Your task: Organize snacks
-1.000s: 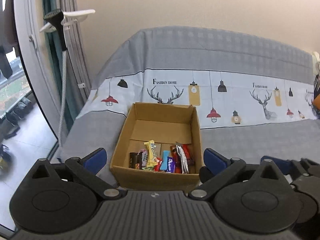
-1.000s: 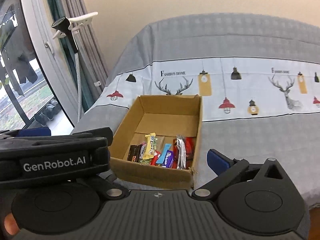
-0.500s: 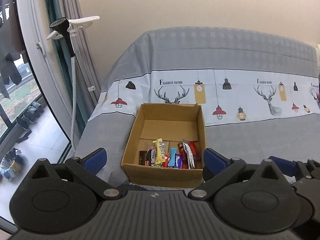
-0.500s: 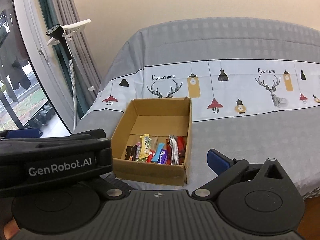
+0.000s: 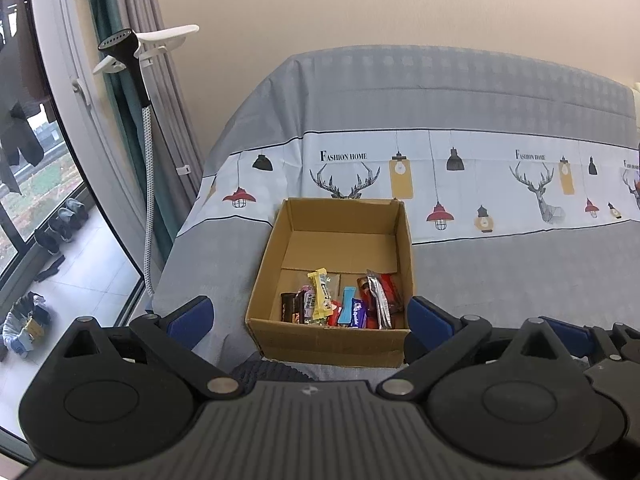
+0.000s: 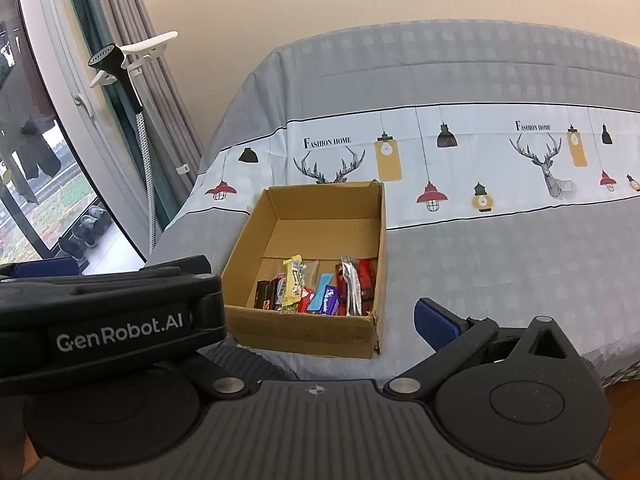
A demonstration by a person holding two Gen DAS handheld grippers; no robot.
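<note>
- Nearest you: your left gripper (image 5: 310, 318) stands wide open with nothing between its blue pads. In the right wrist view its body crosses the lower left and blocks that side.
- Your right gripper (image 6: 320, 326): only its right-hand blue pad shows, set far out. It looks open and empty, but the other finger is hidden behind the left tool.
- Just past both tools: the cardboard box (image 5: 326, 340) sits open-topped on the bed (image 5: 520, 272), its near wall facing you.
- The snacks (image 5: 340, 304) are packed in a row against that near wall — dark bars at the left, a yellow bar (image 5: 322, 294) leaning upright, a light blue stick (image 5: 347, 306), a purple pack, a silver wrapper (image 5: 378, 300) and red packs at the right. The rear half of the box floor is bare.
- None lie loose on the bedcover in either view, so the snacks are already gathered. Whether this row is sorted or yet to be sorted, the pictures do not settle.
- Handling, as a judgement: light, slick foil and film wrappers that crinkle and slide; contents may snap or crush. Pinch across the narrow width near the raised upper end, gently.
- The box is light and will likely skate on soft bedding — brace a wall.
- Farthest: curtain (image 5: 168, 120) and window at the left.
</note>
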